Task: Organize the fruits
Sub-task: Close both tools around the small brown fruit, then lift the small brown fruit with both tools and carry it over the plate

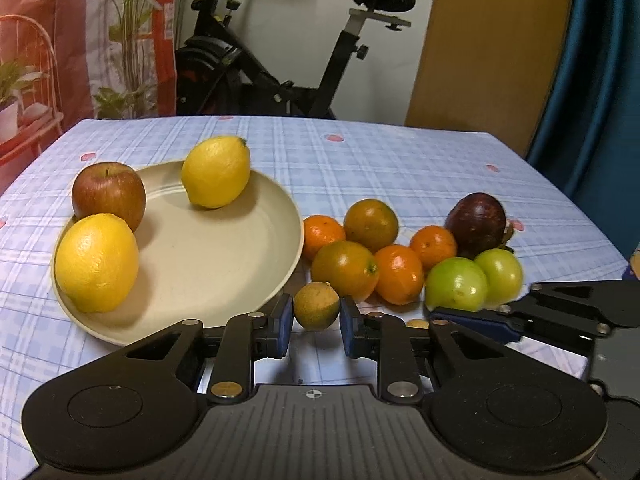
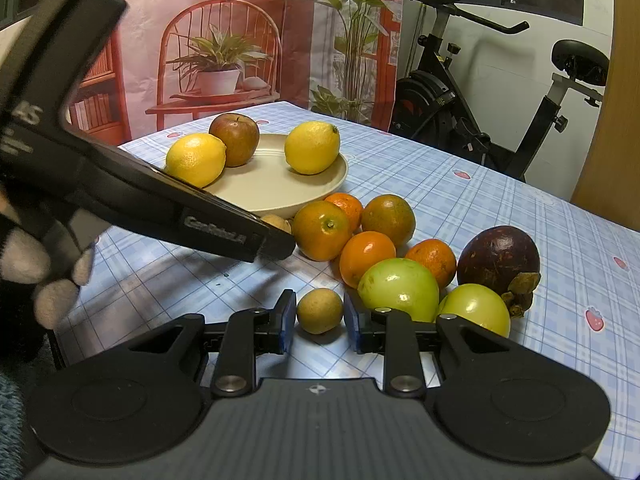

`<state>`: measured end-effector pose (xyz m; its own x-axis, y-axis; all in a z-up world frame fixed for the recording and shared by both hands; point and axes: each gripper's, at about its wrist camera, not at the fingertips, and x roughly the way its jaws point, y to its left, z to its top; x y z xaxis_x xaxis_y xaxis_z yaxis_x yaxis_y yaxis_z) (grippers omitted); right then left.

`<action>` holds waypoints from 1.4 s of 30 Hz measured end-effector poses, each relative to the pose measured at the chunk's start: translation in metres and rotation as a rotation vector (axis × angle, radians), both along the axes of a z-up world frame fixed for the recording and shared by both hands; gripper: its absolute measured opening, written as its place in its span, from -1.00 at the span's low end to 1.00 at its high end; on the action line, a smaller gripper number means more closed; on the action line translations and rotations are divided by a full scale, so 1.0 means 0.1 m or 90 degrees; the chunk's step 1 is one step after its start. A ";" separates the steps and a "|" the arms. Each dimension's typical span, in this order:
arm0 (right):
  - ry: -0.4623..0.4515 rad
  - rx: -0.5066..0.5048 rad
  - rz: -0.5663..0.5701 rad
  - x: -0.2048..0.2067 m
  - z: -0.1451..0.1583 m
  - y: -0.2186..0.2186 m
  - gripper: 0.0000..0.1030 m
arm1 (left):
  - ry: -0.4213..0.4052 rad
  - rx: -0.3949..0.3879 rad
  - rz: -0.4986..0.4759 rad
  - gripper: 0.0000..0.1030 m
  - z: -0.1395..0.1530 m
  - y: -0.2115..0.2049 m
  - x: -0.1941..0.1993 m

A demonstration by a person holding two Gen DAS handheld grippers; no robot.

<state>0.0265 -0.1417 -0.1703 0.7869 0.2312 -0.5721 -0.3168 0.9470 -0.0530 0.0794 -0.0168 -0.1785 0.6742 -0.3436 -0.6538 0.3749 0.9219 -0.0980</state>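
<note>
A beige plate (image 1: 224, 264) holds a red apple (image 1: 108, 194) and two lemons (image 1: 216, 172), (image 1: 96, 262). Beside it on the cloth lie several oranges (image 1: 344, 268), two green fruits (image 1: 456, 284) and a dark mangosteen (image 1: 476, 220). My left gripper (image 1: 316, 322) has its pads on either side of a small brown fruit (image 1: 316, 306), just apart from it. My right gripper (image 2: 320, 322) brackets another small brown fruit (image 2: 320, 311) the same way, with small gaps. The left gripper also shows in the right wrist view (image 2: 276, 240), next to its brown fruit (image 2: 276, 222).
The table has a blue checked cloth (image 1: 380, 160). An exercise bike (image 1: 288, 60) and a wooden panel (image 1: 488, 48) stand behind it. A printed backdrop (image 2: 208, 40) hangs at the far left. The right gripper's finger (image 1: 480, 322) reaches in beside the green fruits.
</note>
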 end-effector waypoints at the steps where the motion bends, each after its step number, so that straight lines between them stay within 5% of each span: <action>1: 0.000 0.000 0.000 0.00 0.00 0.00 -0.45 | -0.002 -0.001 0.001 -0.49 0.01 0.01 -0.01; 12: 0.010 -0.030 0.005 0.05 -0.07 0.08 -0.44 | -0.020 -0.005 0.000 -0.49 0.07 0.04 -0.04; 26: -0.010 0.006 0.013 0.07 0.09 0.02 -0.44 | -0.051 -0.020 0.026 -0.48 0.24 0.18 0.02; 42: -0.042 0.041 0.038 0.60 0.38 0.07 -0.43 | -0.008 -0.064 0.079 -0.48 0.47 0.69 0.64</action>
<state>0.0862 -0.1346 -0.1323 0.8061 0.3138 -0.5017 -0.3708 0.9286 -0.0148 0.1432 0.0524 -0.1315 0.7238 -0.3207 -0.6110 0.2610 0.9469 -0.1878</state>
